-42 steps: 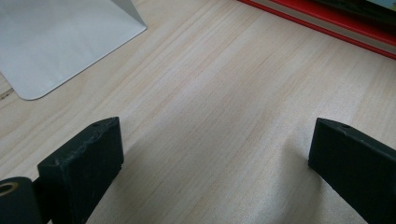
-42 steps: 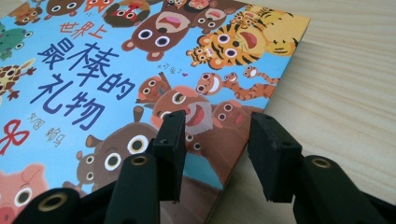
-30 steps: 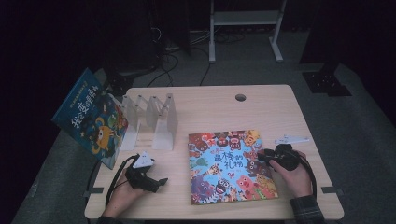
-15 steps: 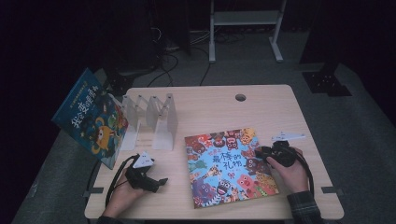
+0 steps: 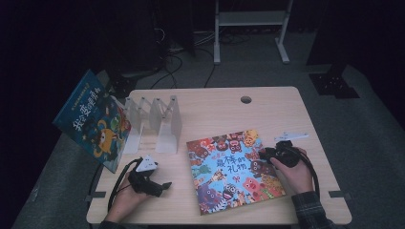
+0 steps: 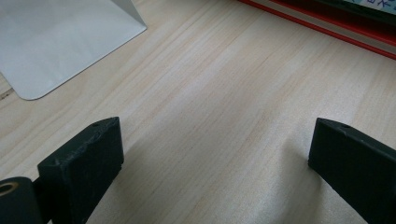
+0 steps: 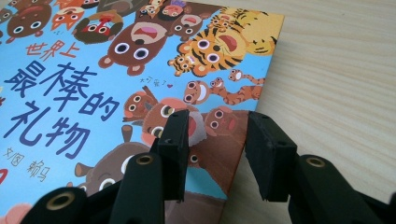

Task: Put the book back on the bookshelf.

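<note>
Picture book [image 5: 231, 171] flat on bench [image 5: 215, 107], front-right area, long axis running near-to-far w/ slight tilt. Right tongs [image 5: 268, 153] at book's right edge, far nearer than left; in right gripper view right tongs [image 7: 217, 140] straddle that edge: one jaw over cover, other over bare wood. Jaws part open, nothing pinched between them; contact w/ cover can't tell. Left tongs [image 5: 161, 187] well left of book, resting low on bench, wide open, empty. File rack [image 5: 153, 121] & second book [image 5: 93, 119] sit far-left.

Blue book [image 5: 93, 119] leaning on divider rack [image 5: 155, 121].
</note>
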{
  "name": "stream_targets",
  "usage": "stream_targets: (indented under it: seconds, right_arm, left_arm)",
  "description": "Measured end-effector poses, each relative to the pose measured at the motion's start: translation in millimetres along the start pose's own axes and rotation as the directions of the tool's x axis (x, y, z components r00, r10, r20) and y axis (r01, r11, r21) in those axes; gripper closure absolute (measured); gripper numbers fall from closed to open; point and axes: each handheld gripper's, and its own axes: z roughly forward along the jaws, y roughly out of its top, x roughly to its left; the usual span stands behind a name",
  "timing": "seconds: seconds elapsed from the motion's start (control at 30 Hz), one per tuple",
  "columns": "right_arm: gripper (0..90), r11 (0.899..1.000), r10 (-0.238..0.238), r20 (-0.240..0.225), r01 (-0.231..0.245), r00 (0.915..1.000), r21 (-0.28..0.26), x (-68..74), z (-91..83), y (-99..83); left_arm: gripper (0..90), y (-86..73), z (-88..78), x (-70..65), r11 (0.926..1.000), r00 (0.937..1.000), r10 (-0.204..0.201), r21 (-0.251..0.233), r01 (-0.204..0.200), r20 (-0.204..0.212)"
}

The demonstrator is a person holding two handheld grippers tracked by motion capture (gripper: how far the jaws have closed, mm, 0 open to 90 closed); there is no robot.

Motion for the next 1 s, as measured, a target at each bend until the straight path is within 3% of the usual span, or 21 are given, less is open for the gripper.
stream_targets:
  seconds: [1.0]
  right_arm:
    - [59.9,1.0,-0.021,-0.016,0.021,0.9996,0.009,-0.3,19.6,21.0]
  left_arm:
    - [2.7,0.0,0.0,0.0,1.0,1.0,0.0,0.001,0.0,0.0]
